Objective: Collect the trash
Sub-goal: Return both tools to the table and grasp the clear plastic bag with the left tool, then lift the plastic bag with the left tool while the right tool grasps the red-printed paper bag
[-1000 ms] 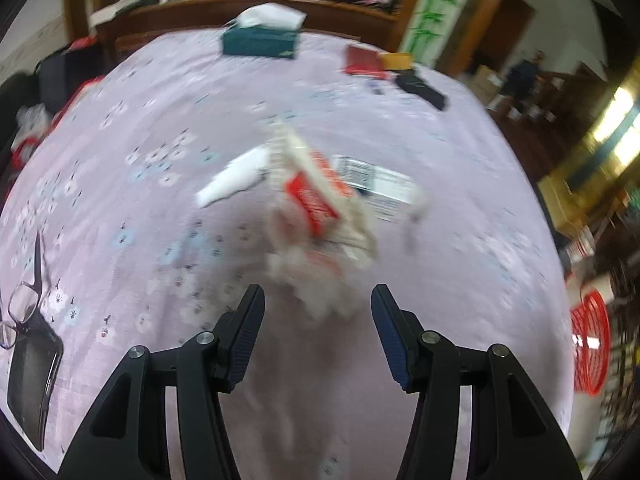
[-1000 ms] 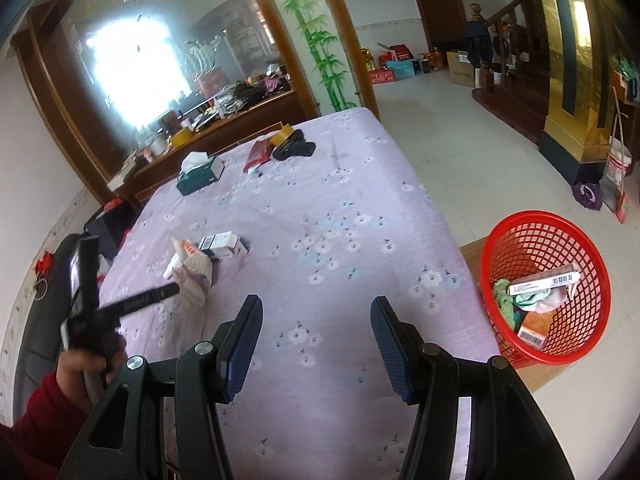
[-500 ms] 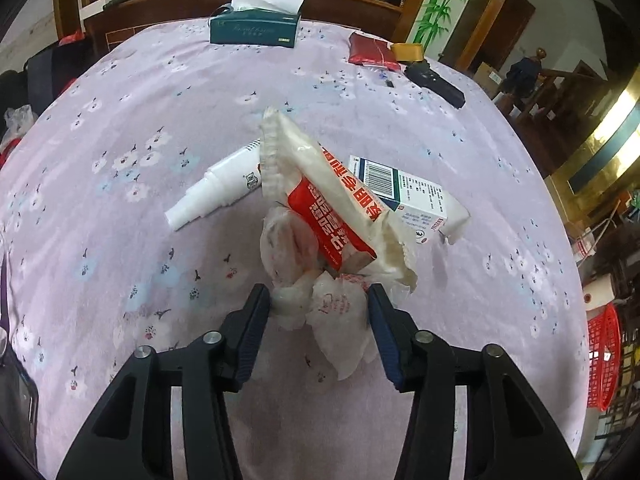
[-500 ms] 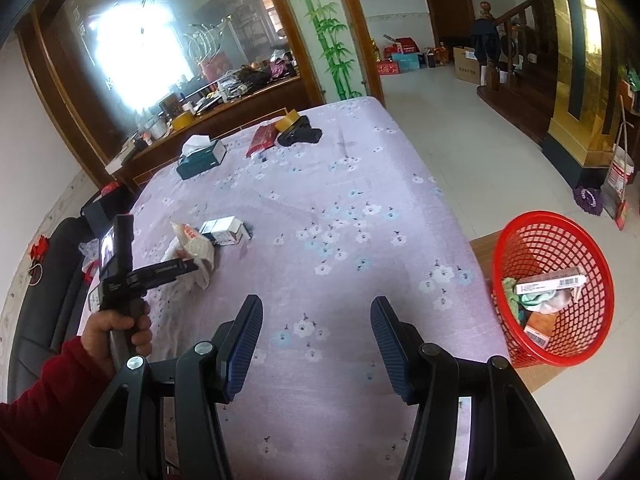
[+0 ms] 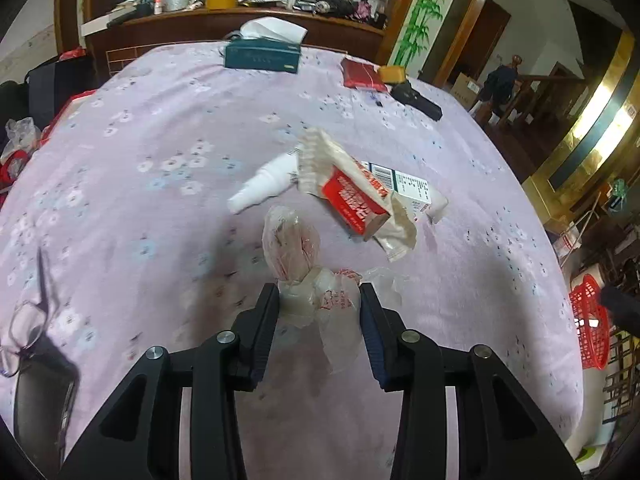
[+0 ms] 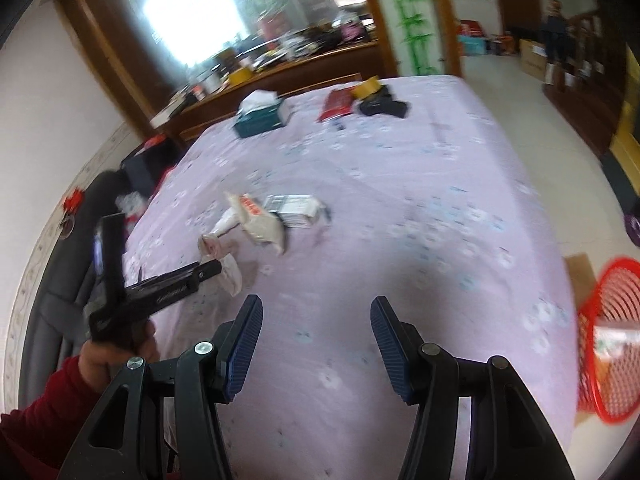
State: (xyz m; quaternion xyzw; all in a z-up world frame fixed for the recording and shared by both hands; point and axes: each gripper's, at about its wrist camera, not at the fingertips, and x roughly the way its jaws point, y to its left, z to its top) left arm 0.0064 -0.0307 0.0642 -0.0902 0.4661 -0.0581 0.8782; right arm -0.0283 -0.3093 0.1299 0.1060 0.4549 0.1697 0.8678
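Crumpled clear plastic wrapper (image 5: 316,280) pinched in my left gripper (image 5: 319,300), lifted over purple floral bedspread (image 5: 160,160). Light, flimsy, slippery; I grip bunched middle. Right gripper (image 6: 316,320) wide apart, holding nothing.

Crinkled translucent plastic bag (image 5: 316,292); matt floral cloth tablecloth (image 5: 160,152)
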